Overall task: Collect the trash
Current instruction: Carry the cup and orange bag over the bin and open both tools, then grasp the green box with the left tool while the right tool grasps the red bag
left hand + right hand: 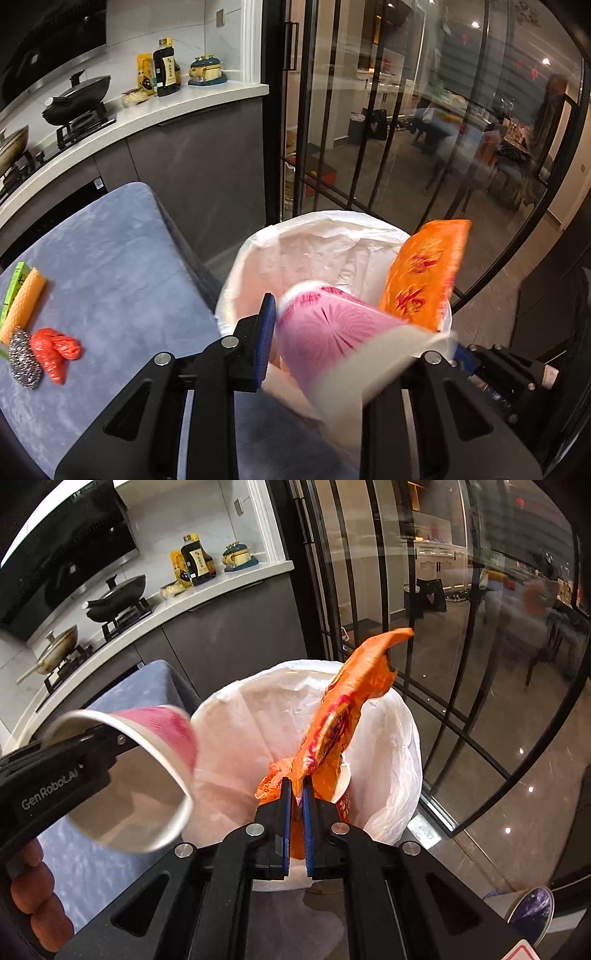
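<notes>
A bin with a white liner stands beside a blue-grey table. My left gripper is shut on a pink paper cup, held tilted over the bin's near rim. My right gripper is shut on an orange snack wrapper, which stands up over the bin. A red-and-white cup lies inside the bin under the wrapper. On the table lie a red plastic bag, a steel scourer, an orange sponge cloth and a green packet.
A kitchen counter with pans, bottles and jars runs behind the table. A black-framed glass door stands right behind the bin. A dark-patterned cup lies at the lower right in the right wrist view.
</notes>
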